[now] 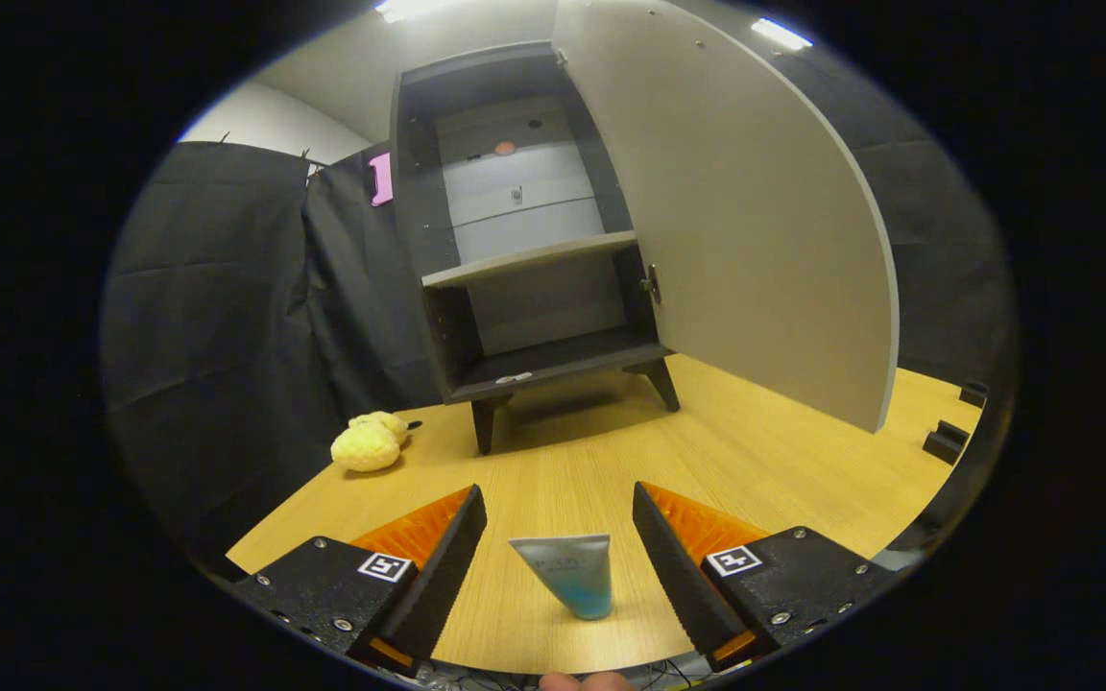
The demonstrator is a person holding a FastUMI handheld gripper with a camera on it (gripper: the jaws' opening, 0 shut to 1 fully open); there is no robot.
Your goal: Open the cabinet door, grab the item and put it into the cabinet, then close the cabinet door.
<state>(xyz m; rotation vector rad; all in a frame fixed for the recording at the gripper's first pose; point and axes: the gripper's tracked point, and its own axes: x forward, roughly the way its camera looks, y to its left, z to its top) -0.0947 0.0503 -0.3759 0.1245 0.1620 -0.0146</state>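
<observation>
A small tube (567, 573) with a blue lower end stands on its cap on a wooden table (783, 480), between the spread fingers of a handheld gripper (560, 523), which touch nothing. The gripper is released, with clear table showing on both sides of the tube. Beyond the fingers, a dark cabinet (524, 240) on short legs stands with its pale door (735, 211) swung wide to the right, showing one shelf (529, 259) across the middle and a bare bottom compartment. A yellow, lumpy soft object (368, 443) lies on the table near the cabinet's left front leg, by the black cloth wall (227, 317).
</observation>
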